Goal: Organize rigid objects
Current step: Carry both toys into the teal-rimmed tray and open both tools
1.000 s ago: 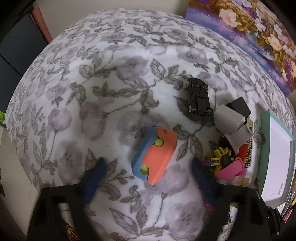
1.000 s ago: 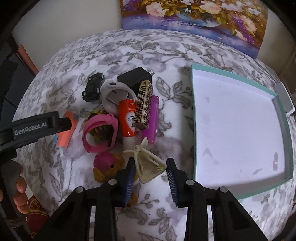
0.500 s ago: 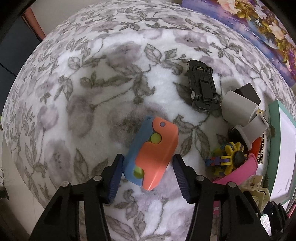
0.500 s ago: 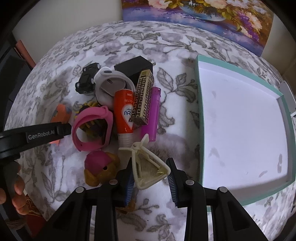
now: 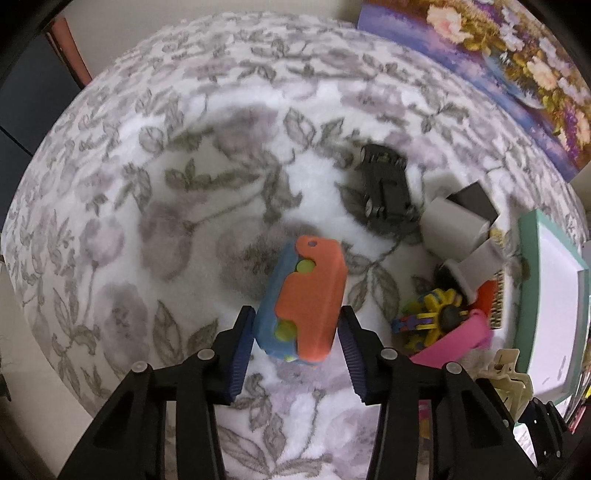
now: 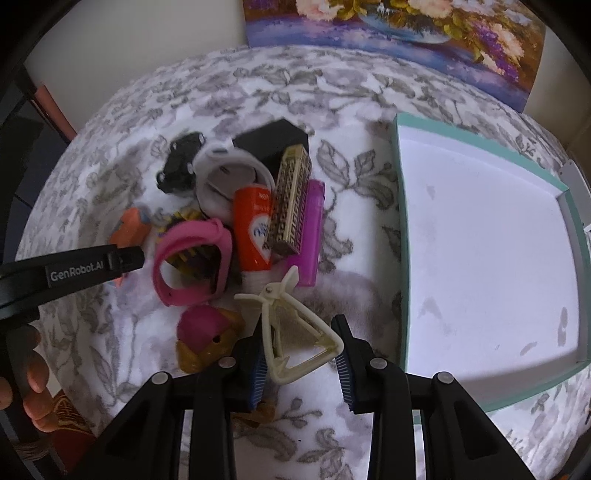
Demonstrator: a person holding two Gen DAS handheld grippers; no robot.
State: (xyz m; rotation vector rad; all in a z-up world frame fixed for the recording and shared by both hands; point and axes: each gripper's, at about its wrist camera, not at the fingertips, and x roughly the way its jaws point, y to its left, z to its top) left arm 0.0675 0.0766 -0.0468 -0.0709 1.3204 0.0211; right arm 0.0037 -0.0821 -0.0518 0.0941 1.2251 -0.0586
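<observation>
My left gripper (image 5: 297,350) is shut on an orange and blue toy (image 5: 306,299) and holds it tilted, a little above the floral cloth. My right gripper (image 6: 301,363) is shut on a cream hair claw clip (image 6: 295,332) beside the pile. The pile holds a pink band (image 6: 192,262), an orange tube (image 6: 253,225), a gold patterned case (image 6: 290,199), a purple lighter (image 6: 310,229), a white band (image 6: 225,177), a black box (image 6: 273,142) and a black toy car (image 6: 181,162). A teal-rimmed white tray (image 6: 400,229) lies to the right.
A flower painting (image 6: 399,26) leans at the back. A pink and brown toy (image 6: 205,338) lies left of my right gripper. A yellow gear toy (image 5: 436,314) sits by the pink band. The left gripper's body (image 6: 74,271) crosses the right wrist view.
My left gripper closed in on the orange and blue toy and lifted its near end. My right gripper closed on the cream clip, which now sits higher between the fingers.
</observation>
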